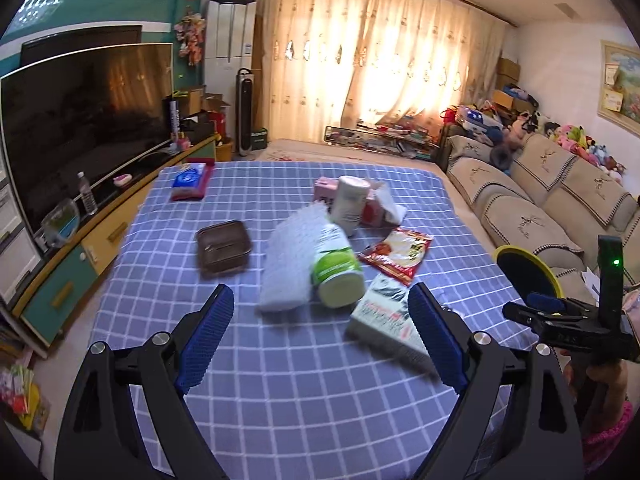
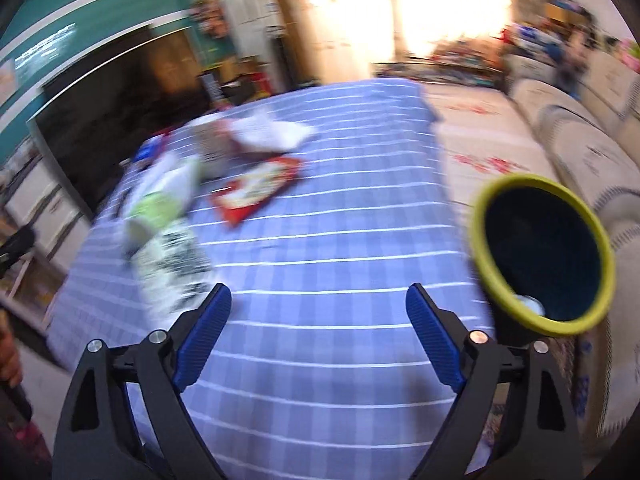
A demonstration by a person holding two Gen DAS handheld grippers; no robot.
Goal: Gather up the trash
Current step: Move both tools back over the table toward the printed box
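sunlit curtains point(image 1: 380, 60), beige sofa point(image 1: 540, 200), television point(image 1: 84, 120)

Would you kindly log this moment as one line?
left gripper: open, empty | right gripper: open, empty | trash pile: on table | bin: beside table

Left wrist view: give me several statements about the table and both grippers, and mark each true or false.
1. The left gripper holds nothing. True.
2. The tablecloth is plain red. False: it is blue with white checks.
3. The green-lidded bottle lies on its side. True.
4. The bin has a red rim. False: the rim is yellow-green.
5. The right gripper grips the red packet. False: it is open and empty.
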